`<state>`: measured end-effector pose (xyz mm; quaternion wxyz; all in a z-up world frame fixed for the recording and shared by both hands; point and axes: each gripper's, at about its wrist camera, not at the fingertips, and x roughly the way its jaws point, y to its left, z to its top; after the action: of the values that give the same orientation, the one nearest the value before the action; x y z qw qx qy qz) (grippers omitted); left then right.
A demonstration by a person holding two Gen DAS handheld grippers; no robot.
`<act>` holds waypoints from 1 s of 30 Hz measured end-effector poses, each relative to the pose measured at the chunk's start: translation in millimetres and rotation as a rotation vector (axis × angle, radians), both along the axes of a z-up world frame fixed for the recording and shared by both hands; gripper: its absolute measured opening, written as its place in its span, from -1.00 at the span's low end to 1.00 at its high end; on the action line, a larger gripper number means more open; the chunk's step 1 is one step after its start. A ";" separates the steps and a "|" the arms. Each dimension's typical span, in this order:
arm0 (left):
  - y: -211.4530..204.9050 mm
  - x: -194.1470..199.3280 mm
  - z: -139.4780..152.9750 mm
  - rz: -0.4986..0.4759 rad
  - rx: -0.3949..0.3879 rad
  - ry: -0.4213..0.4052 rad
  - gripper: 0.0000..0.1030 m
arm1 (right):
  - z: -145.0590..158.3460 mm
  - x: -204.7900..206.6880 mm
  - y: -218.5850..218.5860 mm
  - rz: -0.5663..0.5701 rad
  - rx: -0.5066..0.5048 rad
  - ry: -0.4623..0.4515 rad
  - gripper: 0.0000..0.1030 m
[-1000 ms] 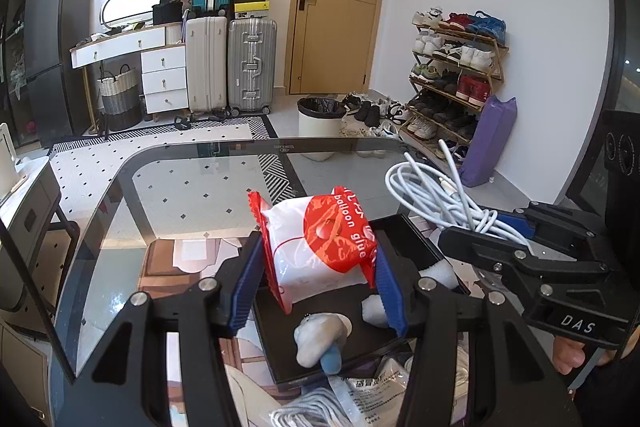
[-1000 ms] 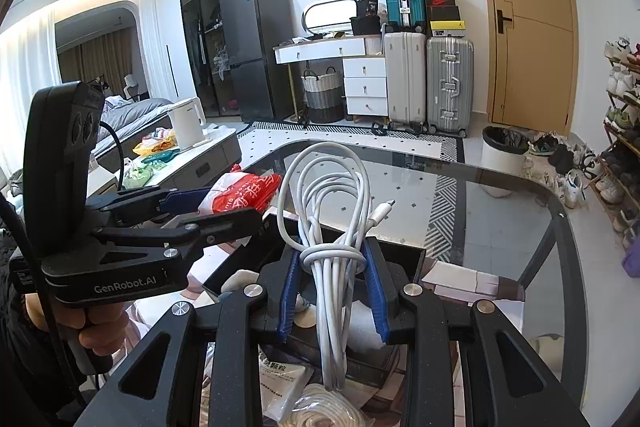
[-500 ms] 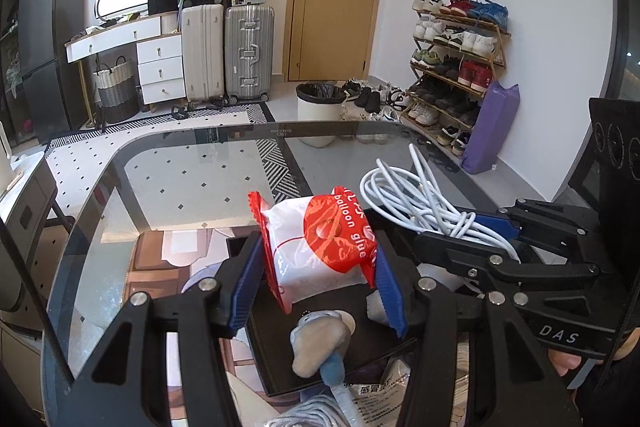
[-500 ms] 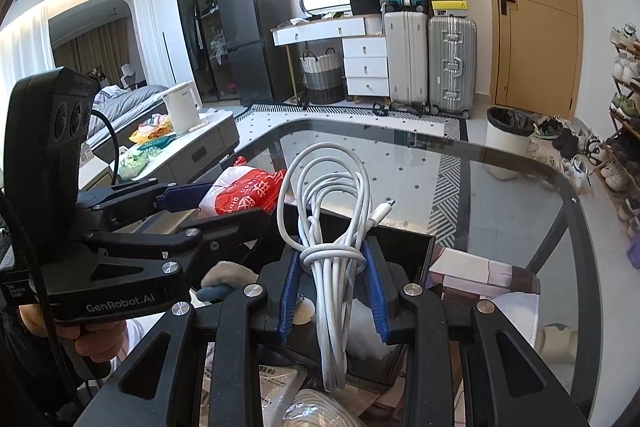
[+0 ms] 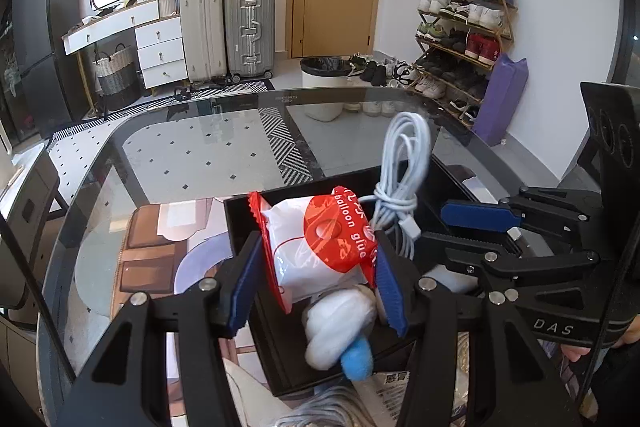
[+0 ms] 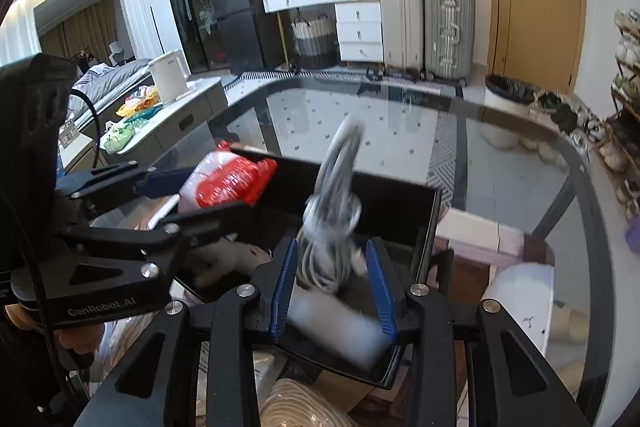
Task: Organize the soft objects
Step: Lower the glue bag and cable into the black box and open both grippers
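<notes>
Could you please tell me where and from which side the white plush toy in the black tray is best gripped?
Grip the plush toy across its bulky white body, not its small blue tip, and come down from above. It lies low in the tray, whose walls would probably block a sideways approach.
</notes>
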<state>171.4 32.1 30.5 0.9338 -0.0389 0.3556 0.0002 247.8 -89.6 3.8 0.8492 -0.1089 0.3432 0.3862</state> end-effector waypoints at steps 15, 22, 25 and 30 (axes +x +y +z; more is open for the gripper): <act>-4.3 -4.7 0.4 -0.012 0.002 0.009 0.07 | -3.1 -14.6 1.0 0.019 -0.021 0.026 -0.26; -5.3 -5.7 5.3 -0.014 0.003 -0.001 0.13 | -3.4 -13.8 0.6 -0.011 -0.012 0.035 -0.24; -7.8 -8.8 7.1 -0.019 0.015 -0.005 0.22 | -0.2 -19.6 -1.1 -0.019 0.000 0.010 0.05; -4.2 -19.2 12.7 -0.013 0.003 -0.034 0.57 | 13.4 -34.1 -17.8 -0.054 0.036 -0.071 0.62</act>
<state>152.1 27.9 43.2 0.9398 -0.0350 0.3400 -0.0059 213.6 -107.4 17.3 0.8727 -0.0979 0.3087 0.3653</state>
